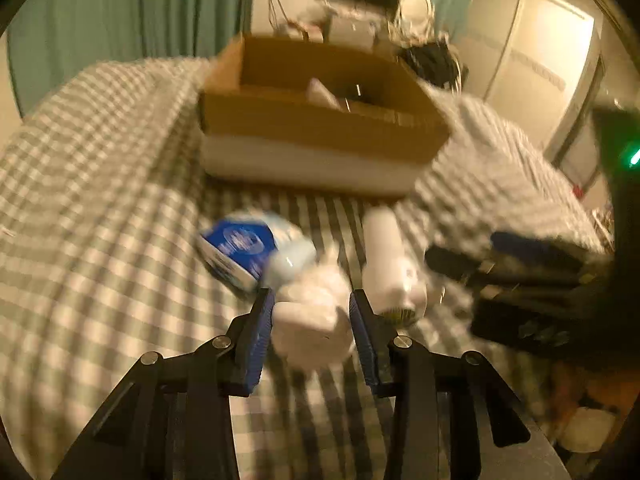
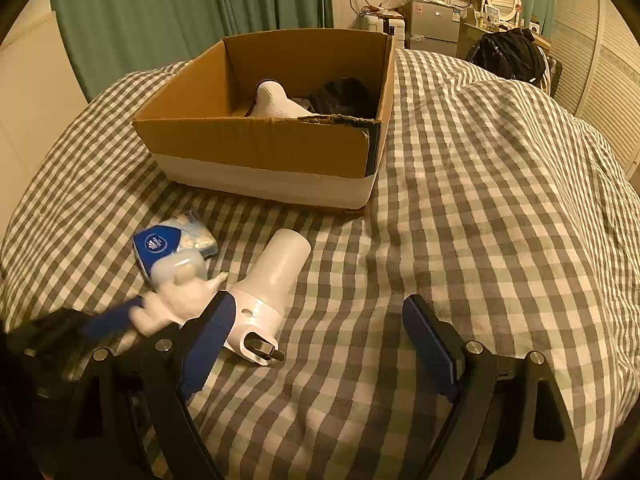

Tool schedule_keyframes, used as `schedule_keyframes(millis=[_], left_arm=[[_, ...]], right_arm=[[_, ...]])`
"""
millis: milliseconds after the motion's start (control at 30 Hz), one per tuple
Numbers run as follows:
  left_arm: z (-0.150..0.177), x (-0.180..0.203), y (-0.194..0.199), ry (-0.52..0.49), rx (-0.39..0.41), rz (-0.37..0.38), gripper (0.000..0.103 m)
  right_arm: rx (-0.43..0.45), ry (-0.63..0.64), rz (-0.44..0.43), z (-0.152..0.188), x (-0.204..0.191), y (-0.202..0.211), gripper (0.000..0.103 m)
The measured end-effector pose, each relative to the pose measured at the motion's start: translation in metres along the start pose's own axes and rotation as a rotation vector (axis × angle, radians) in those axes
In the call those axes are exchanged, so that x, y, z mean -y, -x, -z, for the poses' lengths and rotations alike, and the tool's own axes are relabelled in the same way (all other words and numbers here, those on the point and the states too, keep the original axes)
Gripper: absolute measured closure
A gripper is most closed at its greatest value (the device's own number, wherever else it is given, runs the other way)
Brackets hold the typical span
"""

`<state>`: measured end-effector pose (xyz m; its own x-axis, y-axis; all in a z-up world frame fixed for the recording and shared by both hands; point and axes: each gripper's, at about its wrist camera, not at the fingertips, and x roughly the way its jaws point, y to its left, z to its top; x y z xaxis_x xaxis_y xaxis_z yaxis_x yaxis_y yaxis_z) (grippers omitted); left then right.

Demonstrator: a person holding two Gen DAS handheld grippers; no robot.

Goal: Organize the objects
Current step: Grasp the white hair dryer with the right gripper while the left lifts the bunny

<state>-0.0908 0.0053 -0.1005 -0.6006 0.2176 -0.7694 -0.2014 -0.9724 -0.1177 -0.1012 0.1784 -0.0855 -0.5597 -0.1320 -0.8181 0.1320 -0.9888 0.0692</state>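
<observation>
My left gripper (image 1: 312, 304) is shut on a white figurine (image 1: 312, 320) and holds it over the checked bed; the left wrist view is blurred by motion. The figurine also shows in the right wrist view (image 2: 176, 292), between blue pads. A white hair dryer (image 2: 272, 280) lies on the bed next to it, also in the left wrist view (image 1: 390, 260). A blue-and-white tissue pack (image 2: 172, 244) lies to the left. An open cardboard box (image 2: 256, 148) stands further back, holding a white sock (image 2: 276, 102) and dark items. My right gripper (image 2: 316, 316) is open and empty, right of the dryer.
The checked duvet (image 2: 480, 220) covers the whole bed. Green curtains (image 2: 180, 8) hang behind. A fridge, a desk with a mirror and a dark bag (image 2: 508, 56) stand beyond the bed's far end.
</observation>
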Motion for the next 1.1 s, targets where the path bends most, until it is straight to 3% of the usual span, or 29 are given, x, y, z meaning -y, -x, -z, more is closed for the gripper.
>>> schedule_keyframes(millis=[200, 500, 567, 633, 900, 1000, 1067, 1100], left_arm=[[-0.015, -0.024, 0.034, 0.038, 0.107, -0.019, 0.066], [-0.016, -0.045, 0.022, 0.079, 0.061, 0.000, 0.067], [-0.016, -0.043, 0.023, 0.081, 0.061, 0.008, 0.077], [-0.017, -0.038, 0.023, 0.084, 0.061, 0.024, 0.090], [-0.009, -0.034, 0.024, 0.069, 0.041, 0.034, 0.094], [-0.003, -0.030, 0.023, 0.060, 0.015, 0.044, 0.090], [0.001, -0.023, 0.021, 0.040, 0.000, 0.051, 0.073], [0.004, -0.018, 0.020, 0.025, -0.005, 0.052, 0.051]], right_arm=[[-0.031, 0.053, -0.004, -0.003, -0.011, -0.010, 0.018], [-0.179, 0.179, -0.058, -0.002, -0.050, -0.058, 0.041], [-0.180, 0.177, -0.073, -0.001, -0.051, -0.059, 0.051], [-0.175, 0.173, -0.077, 0.000, -0.051, -0.057, 0.052], [-0.072, 0.126, -0.065, 0.005, -0.046, -0.016, 0.052], [-0.035, 0.108, -0.063, 0.005, -0.042, 0.002, 0.052], [-0.018, 0.092, -0.065, 0.005, -0.038, 0.010, 0.052], [-0.012, 0.086, -0.067, 0.005, -0.037, 0.012, 0.052]])
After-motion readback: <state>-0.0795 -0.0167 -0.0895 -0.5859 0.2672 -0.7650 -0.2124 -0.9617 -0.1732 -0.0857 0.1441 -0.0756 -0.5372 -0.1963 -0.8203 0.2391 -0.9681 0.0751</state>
